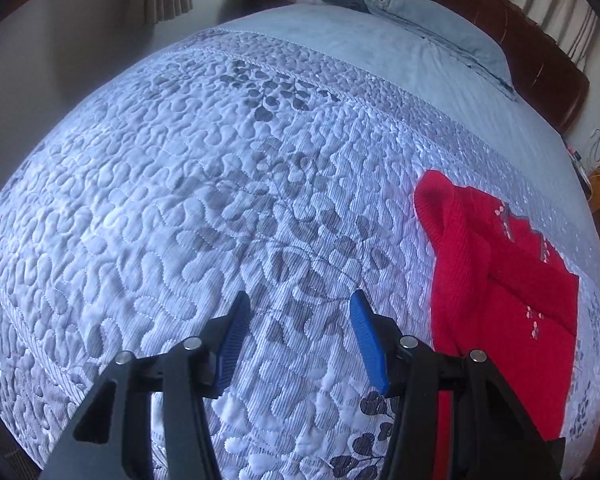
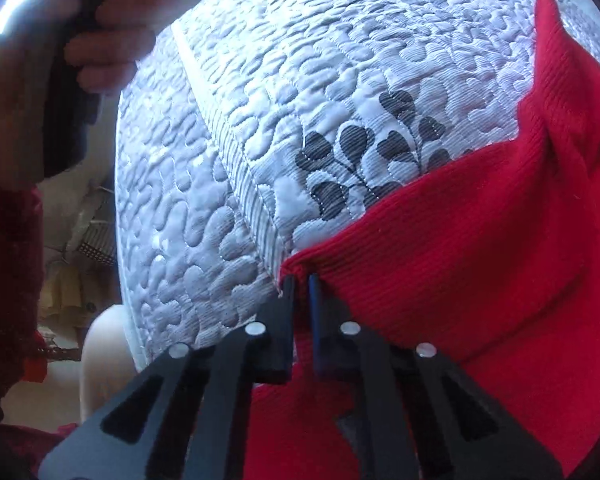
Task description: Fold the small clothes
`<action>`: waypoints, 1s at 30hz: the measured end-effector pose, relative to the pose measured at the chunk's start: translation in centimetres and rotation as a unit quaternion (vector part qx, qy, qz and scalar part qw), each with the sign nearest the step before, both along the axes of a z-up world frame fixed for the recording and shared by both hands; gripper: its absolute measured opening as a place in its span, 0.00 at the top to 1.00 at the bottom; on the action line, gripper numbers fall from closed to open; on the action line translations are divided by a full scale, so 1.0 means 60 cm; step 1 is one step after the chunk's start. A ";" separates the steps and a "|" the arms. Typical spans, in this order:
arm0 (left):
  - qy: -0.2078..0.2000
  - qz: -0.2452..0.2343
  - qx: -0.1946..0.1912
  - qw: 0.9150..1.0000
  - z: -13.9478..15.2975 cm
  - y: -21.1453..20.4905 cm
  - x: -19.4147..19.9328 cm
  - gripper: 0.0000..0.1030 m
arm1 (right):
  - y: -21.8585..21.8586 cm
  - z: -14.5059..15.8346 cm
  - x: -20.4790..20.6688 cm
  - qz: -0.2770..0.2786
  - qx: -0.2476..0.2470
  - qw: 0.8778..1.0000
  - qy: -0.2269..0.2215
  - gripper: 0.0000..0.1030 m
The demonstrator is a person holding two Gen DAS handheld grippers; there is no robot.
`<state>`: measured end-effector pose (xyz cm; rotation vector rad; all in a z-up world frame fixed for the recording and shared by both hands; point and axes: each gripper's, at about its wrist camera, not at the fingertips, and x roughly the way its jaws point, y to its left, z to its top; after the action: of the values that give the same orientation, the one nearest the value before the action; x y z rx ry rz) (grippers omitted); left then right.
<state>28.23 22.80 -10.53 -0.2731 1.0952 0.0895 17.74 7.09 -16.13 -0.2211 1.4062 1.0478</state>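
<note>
My right hand-held gripper (image 2: 301,280) is pinched nearly closed on a corner of the red knitted sweater (image 2: 480,264), the ribbed edge caught between its pads at the near edge of the bed. From that corner the sweater spreads away to the right across the quilted bedspread (image 2: 300,92), grey-white with dark leaf prints. My left hand-held gripper (image 1: 298,304) hangs over bare quilt with its blue pads (image 1: 364,336) standing about half apart and nothing between them; from its camera the sweater (image 1: 500,280) lies crumpled just to the right, small pale motifs showing on its front. Farther off, a blue pillow (image 1: 440,28) rests against the brown headboard (image 1: 540,52). A person's hand (image 2: 116,36) shows at the upper left of the right camera's view.
</note>
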 end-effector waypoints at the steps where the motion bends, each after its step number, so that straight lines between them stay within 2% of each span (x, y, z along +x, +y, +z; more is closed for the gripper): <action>1: 0.001 0.000 0.000 1.000 -0.001 0.000 -0.001 0.49 | -0.006 0.005 0.006 -0.005 0.010 1.000 0.007 0.96; 9: 0.014 0.007 0.004 1.000 -0.021 0.003 -0.006 0.47 | -0.069 0.062 0.042 -0.043 0.074 0.995 0.046 0.96; 11: 0.020 0.009 0.012 1.000 -0.028 0.004 -0.007 0.47 | -0.117 0.096 0.071 -0.078 0.114 0.988 0.063 0.96; 14: 0.027 0.013 0.010 1.000 -0.039 0.004 -0.006 0.47 | -0.198 0.148 0.121 -0.133 0.150 0.978 0.058 0.96; 19: 0.031 -0.002 0.015 0.999 -0.050 -0.034 0.009 0.47 | -0.383 0.234 0.212 -0.242 0.193 0.951 0.023 0.96; 23: 0.028 -0.030 0.024 0.999 -0.054 -0.093 0.033 0.47 | -0.518 0.273 0.268 -0.314 0.213 0.925 0.007 0.96; 27: 0.028 -0.064 0.026 0.997 -0.061 -0.165 0.063 0.46 | -0.624 0.282 0.300 -0.372 0.216 0.903 -0.009 0.96; 30: 0.026 -0.091 0.043 0.995 -0.066 -0.221 0.093 0.46 | -0.699 0.252 0.322 -0.421 0.198 0.885 -0.006 0.96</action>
<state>33.78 9.55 -14.47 -0.0944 1.1605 -0.0191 37.03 -34.85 -1.03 0.6399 1.0612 0.5625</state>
